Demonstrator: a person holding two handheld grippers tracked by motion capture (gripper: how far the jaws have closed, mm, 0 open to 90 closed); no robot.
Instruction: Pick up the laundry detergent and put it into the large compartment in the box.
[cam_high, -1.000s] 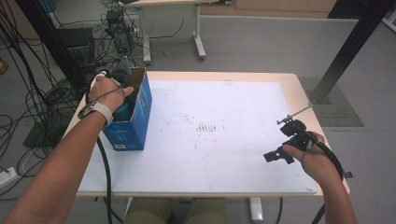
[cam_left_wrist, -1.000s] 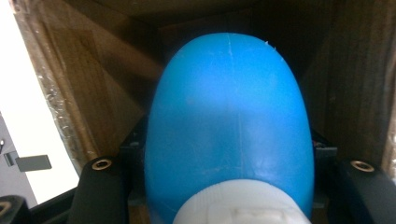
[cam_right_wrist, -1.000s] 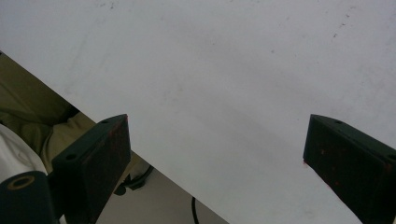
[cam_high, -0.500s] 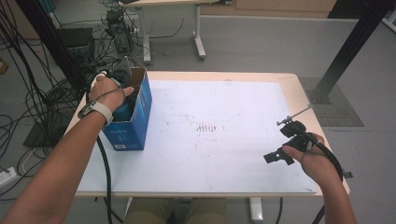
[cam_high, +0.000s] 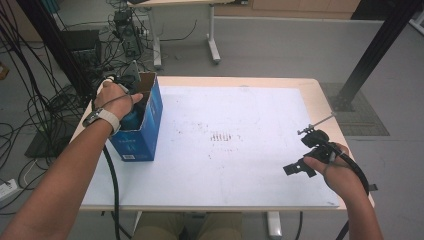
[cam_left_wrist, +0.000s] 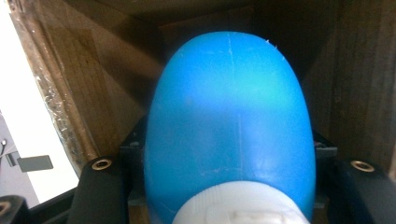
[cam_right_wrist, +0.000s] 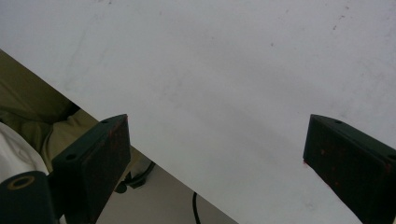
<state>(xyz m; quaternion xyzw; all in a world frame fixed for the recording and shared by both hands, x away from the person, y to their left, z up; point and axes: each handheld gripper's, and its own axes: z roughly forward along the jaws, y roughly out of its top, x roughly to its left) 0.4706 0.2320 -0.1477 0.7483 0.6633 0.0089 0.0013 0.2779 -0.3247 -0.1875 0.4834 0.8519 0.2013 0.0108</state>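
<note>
A blue cardboard box (cam_high: 145, 132) stands open on the left part of the white table (cam_high: 240, 170). My left gripper (cam_high: 134, 106) reaches down into the box under the person's hand. In the left gripper view, the left gripper (cam_left_wrist: 229, 186) is shut on a rounded blue plastic bottle (cam_left_wrist: 229, 112); its white cap (cam_left_wrist: 233, 212) points toward the camera, and brown box walls (cam_left_wrist: 70, 93) surround it. My right gripper (cam_high: 302, 152) is held low over the table's front right part. In the right gripper view, the right gripper (cam_right_wrist: 215, 154) stands open with nothing between its black fingers (cam_right_wrist: 100, 149).
Bundles of cables (cam_high: 30, 100) and a dark rack lie on the floor to the left of the table. Another desk's legs (cam_high: 212, 35) stand behind it. A black post (cam_high: 370, 55) rises at the right. The table's front edge (cam_right_wrist: 140, 149) runs under the right gripper.
</note>
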